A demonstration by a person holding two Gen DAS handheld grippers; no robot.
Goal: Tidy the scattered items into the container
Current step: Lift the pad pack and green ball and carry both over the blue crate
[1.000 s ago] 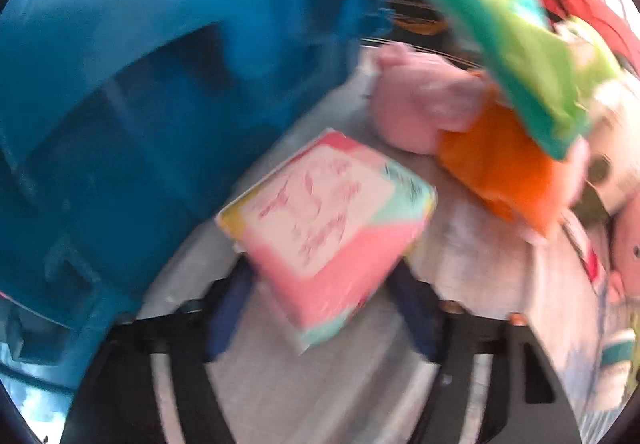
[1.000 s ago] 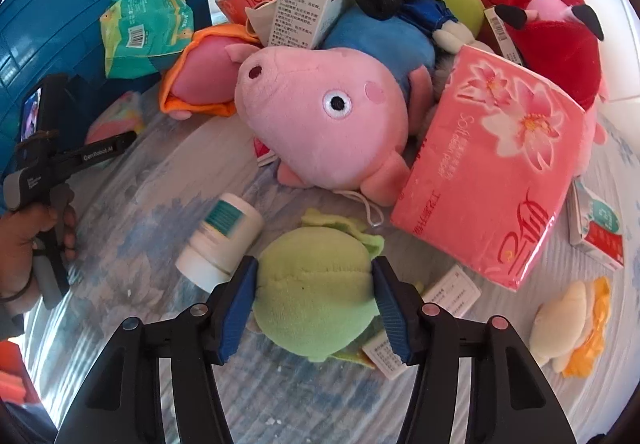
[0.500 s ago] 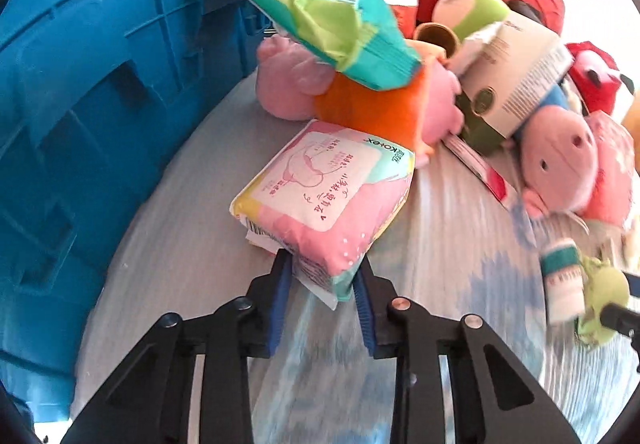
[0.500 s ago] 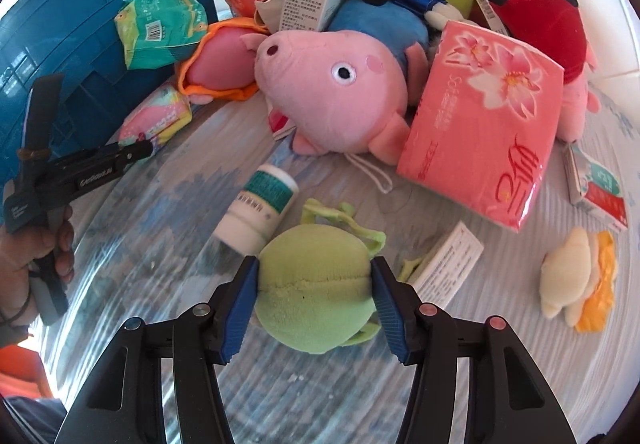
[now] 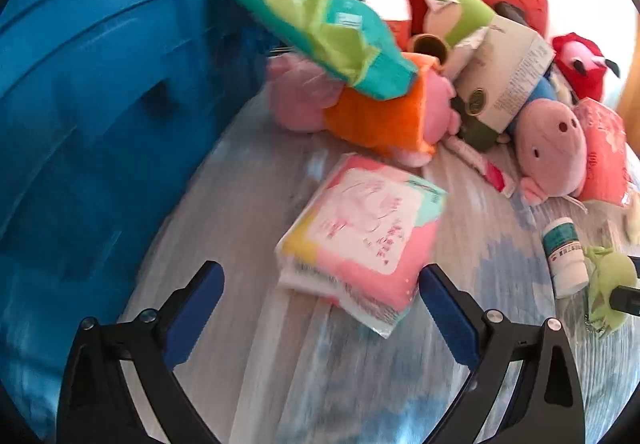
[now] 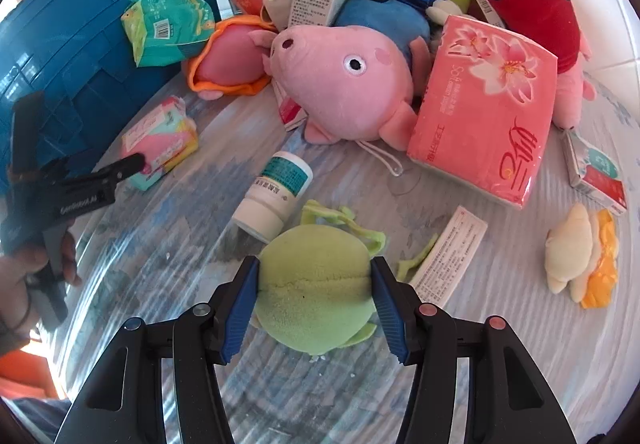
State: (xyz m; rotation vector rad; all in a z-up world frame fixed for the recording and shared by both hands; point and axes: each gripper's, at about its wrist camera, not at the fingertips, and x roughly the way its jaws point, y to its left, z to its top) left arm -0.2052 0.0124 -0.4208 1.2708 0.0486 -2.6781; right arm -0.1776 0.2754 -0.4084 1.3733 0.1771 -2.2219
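Blue crate (image 5: 100, 104) far left, wall only in view. Pink pad pack (image 5: 360, 240) on table beside it; left gripper (image 5: 320, 284) jaws opening, not gripping it. Right gripper (image 6: 316, 284) pinching green plush (image 6: 312, 284).

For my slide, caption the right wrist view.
Right gripper shut on the green plush, white bottle just beyond.

Bright daylight, patterned tabletop (image 6: 520, 324)
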